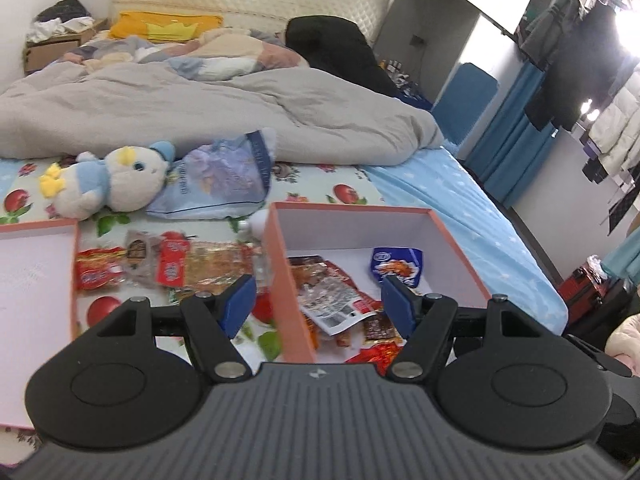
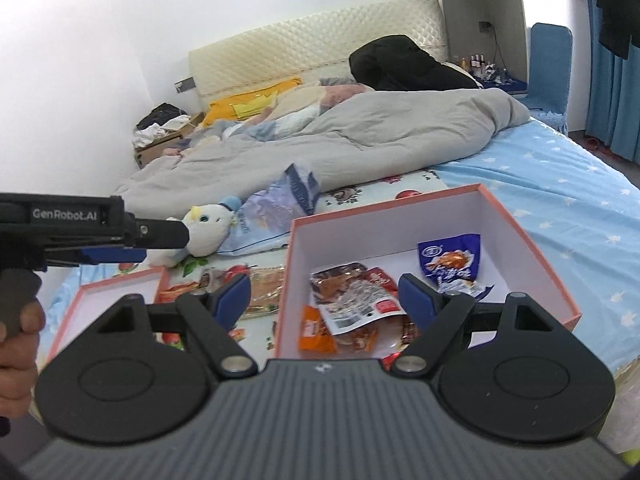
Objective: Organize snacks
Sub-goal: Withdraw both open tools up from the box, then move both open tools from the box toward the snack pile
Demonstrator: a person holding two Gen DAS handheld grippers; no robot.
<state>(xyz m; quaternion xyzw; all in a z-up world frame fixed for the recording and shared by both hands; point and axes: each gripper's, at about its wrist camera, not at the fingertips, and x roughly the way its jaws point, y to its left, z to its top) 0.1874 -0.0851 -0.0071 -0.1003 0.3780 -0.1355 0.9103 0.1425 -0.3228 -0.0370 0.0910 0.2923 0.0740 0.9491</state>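
Both grippers hang released and empty above a bed: the left gripper [image 1: 318, 304] and right gripper [image 2: 324, 300] hide the box's [image 2: 532, 240] near rim. Snacks [image 2: 352, 300] lie inside; more snacks [image 1: 168, 264] sit between it and the cut-off lid [image 1: 36, 280].

we see a bright, daylit room; a window [image 1: 624, 32] blows out white at upper right, and fisheye bending curves the soft edges.
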